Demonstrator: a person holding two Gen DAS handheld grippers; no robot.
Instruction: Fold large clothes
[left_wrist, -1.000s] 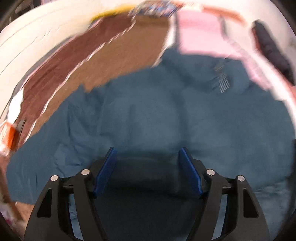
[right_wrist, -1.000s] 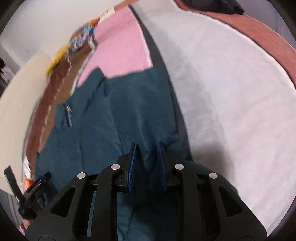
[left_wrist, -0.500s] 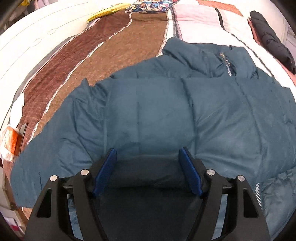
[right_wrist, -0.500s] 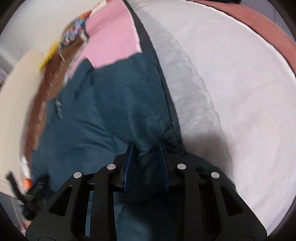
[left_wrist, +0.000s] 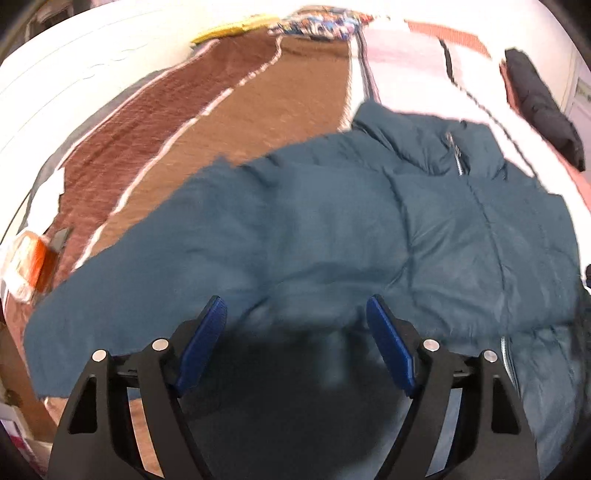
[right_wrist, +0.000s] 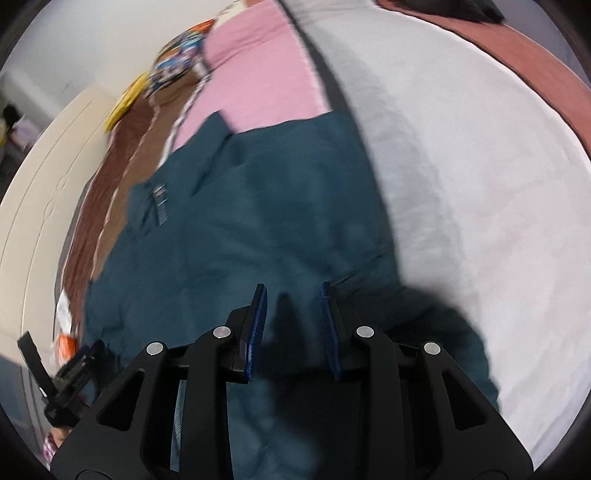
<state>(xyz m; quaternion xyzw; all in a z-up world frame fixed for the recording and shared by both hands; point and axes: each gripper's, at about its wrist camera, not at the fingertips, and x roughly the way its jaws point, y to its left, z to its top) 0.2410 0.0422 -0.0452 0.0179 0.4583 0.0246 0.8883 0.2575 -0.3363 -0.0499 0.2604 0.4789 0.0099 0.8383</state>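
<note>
no text or labels can be read.

Right gripper (right_wrist: 291, 325) jaws, earlier pinching a fold of the jacket (right_wrist: 258, 221), now parted with the fabric released.

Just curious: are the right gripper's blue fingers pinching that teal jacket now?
Cannot tell. In the right wrist view, the fingers stand parted over the jacket, but blur hides any contact.

Teal jacket (left_wrist: 332, 236), open left hand-held gripper (left_wrist: 295, 317) above
</note>
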